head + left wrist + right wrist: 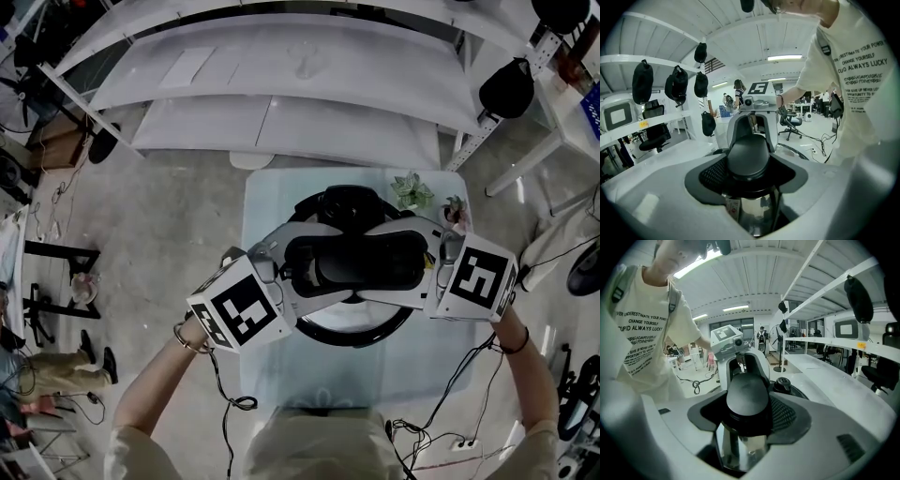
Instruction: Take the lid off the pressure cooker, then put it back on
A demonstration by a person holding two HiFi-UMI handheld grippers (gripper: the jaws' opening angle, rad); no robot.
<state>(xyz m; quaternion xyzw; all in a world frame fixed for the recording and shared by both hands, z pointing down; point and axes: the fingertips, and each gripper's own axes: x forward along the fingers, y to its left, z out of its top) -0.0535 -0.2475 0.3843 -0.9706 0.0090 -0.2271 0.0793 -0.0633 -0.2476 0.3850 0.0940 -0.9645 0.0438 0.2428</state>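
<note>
The pressure cooker [356, 333] stands on a small pale table [281, 375], its lid on and a long black lid handle [356, 262] lying across the top. My left gripper [292, 267] clasps the handle's left end and my right gripper [422, 262] clasps its right end. In the left gripper view the rounded black handle end [747, 157] fills the gap between the jaws' dark pads, with shiny steel [754, 211] below. The right gripper view shows the other handle end [747, 397] held the same way, and the black valve knob [782, 385] beside it.
Two small potted plants [412, 190] [457, 211] sit at the table's far right corner. White shelves [281, 75] run behind the table, with black caps [675, 84] hanging from them. Cables [441, 441] trail on the floor at the near right.
</note>
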